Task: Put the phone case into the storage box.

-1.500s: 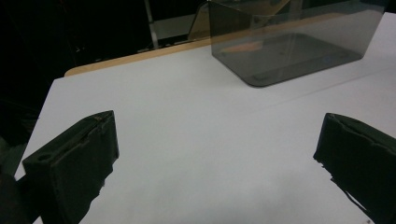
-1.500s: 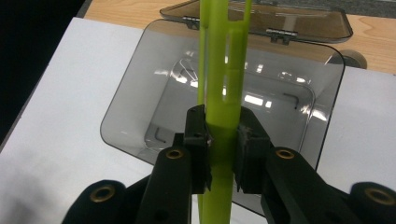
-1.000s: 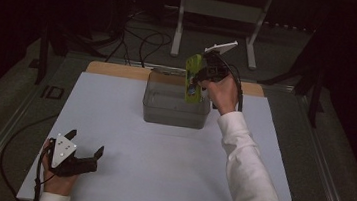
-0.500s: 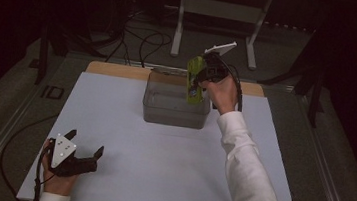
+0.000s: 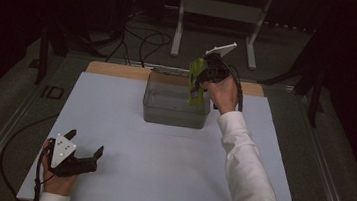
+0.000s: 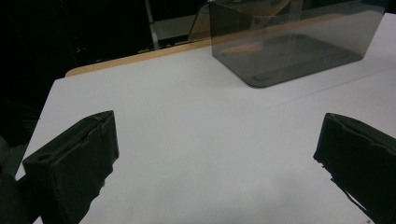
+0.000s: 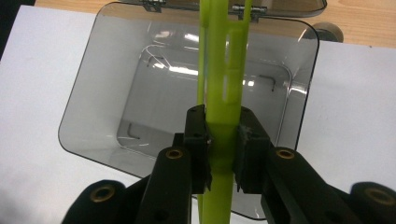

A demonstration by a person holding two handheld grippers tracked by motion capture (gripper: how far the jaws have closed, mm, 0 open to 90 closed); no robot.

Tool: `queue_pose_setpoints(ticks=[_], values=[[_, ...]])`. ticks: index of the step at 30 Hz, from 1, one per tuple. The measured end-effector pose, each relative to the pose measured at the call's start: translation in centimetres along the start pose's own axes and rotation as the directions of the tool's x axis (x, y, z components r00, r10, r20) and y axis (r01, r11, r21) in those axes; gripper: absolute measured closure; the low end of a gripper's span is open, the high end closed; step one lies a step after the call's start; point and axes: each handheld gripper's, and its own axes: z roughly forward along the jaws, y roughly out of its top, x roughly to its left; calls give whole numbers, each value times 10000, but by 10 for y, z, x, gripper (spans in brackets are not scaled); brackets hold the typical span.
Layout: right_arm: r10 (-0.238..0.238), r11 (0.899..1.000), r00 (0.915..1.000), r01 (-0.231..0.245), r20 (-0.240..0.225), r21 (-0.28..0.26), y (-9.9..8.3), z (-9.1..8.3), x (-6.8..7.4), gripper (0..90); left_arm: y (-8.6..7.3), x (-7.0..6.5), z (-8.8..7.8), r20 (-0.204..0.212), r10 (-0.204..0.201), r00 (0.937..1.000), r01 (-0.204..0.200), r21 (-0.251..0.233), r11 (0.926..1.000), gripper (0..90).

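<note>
1. Jaws of the right gripper (image 7: 219, 149) pinch a flat lime-green plastic piece (image 7: 223, 88), held upright over the open smoky clear bin (image 7: 84, 93).
2. Step in hand looks like placing it inside; next comes lowering, then release.
3. Left gripper (image 5: 83, 153) rests on the white surface (image 5: 159, 169), jaws spread, empty.

The flat plastic piece (image 7: 219, 93) is bright lime green, plain, without pattern; the box (image 5: 176, 105) is smoky grey and see-through, with a blue mark on its base; the table top (image 5: 161, 149) is plain white with a light wood strip along its far edge; both grippers' jaws are black, with brass-coloured screw holes
</note>
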Motion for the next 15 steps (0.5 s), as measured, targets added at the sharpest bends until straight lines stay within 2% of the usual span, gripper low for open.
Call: queue_pose_setpoints(ticks=[15], values=[[248,9993,9994,-254,224,277,-2,5,-8,779,0,0,0,-2,8,10000,-8,5,10000,0]])
